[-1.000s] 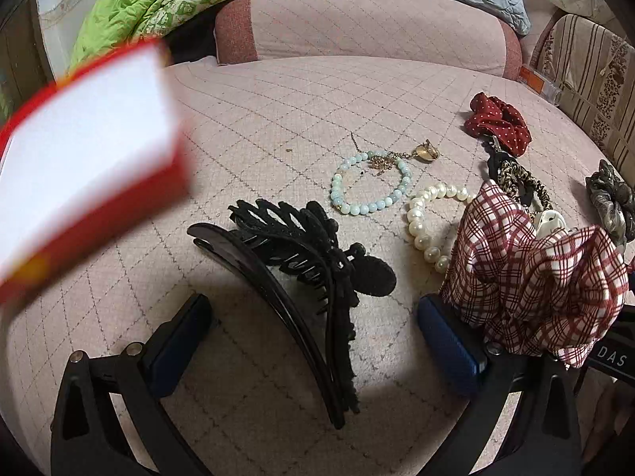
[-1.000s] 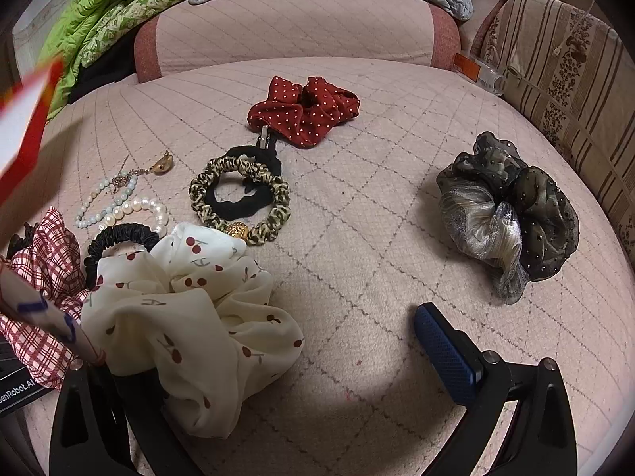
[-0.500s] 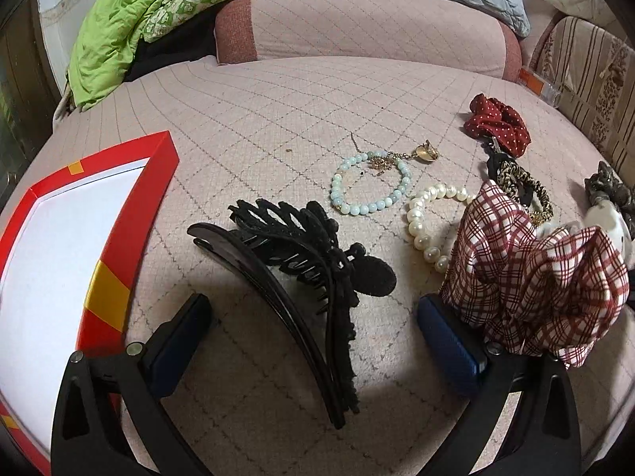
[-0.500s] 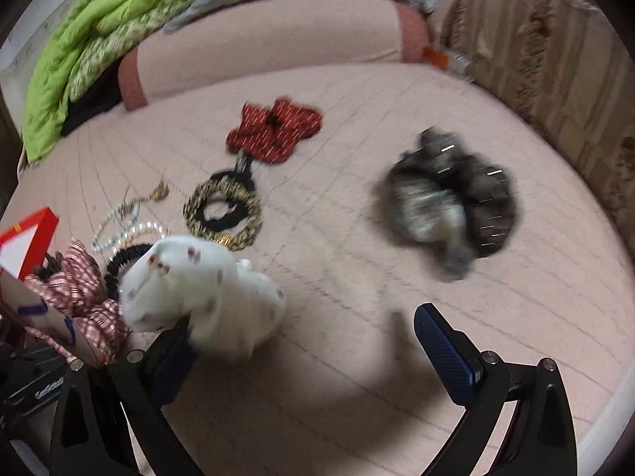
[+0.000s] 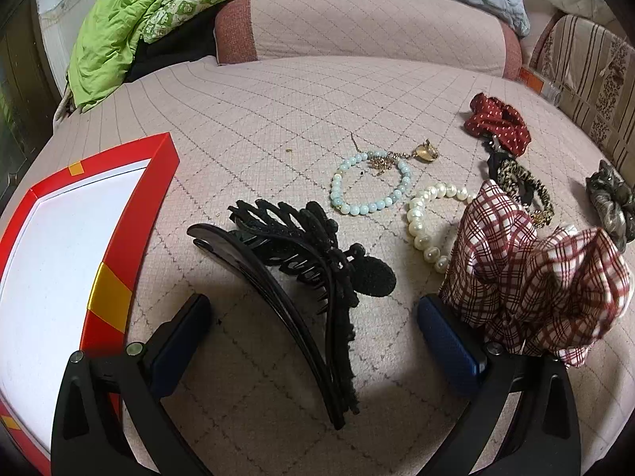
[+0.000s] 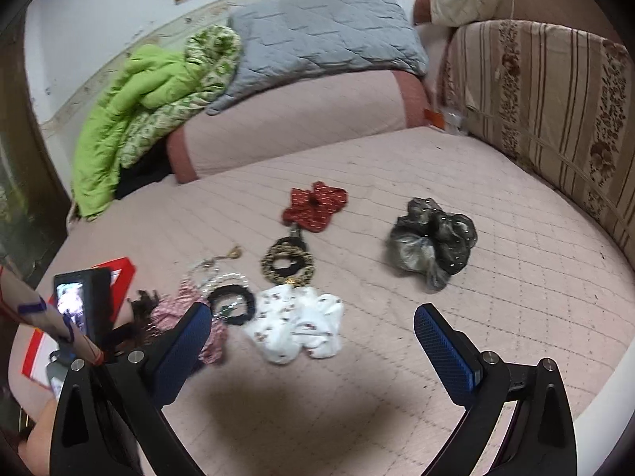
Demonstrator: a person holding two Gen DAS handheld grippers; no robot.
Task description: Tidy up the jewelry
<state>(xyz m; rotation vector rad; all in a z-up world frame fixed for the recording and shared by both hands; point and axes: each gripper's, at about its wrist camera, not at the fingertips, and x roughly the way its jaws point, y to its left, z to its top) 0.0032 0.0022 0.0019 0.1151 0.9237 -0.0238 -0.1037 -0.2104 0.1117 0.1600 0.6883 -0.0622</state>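
Your left gripper (image 5: 313, 333) is spread wide and empty over the pink quilted bed (image 5: 278, 111), its blue pads either side of the black hair claw (image 5: 301, 261), with the plaid scrunchie (image 5: 532, 277) touching its right finger and the red box (image 5: 59, 261) just to its left. Beyond lie the pale bead bracelet (image 5: 371, 186) and the pearl bracelet (image 5: 428, 222), close together. Your right gripper (image 6: 313, 341) is also spread and holds nothing, raised above the white scrunchie (image 6: 297, 329); the dark scrunchie (image 6: 432, 246) lies farther off.

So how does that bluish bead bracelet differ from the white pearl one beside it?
The pale blue bracelet has smaller, blue-green beads, and a gold chain lies across its top; the pearl bracelet has chunkier white beads, and the plaid scrunchie hides part of it. Both lie flat on the pink quilted cover, close together.
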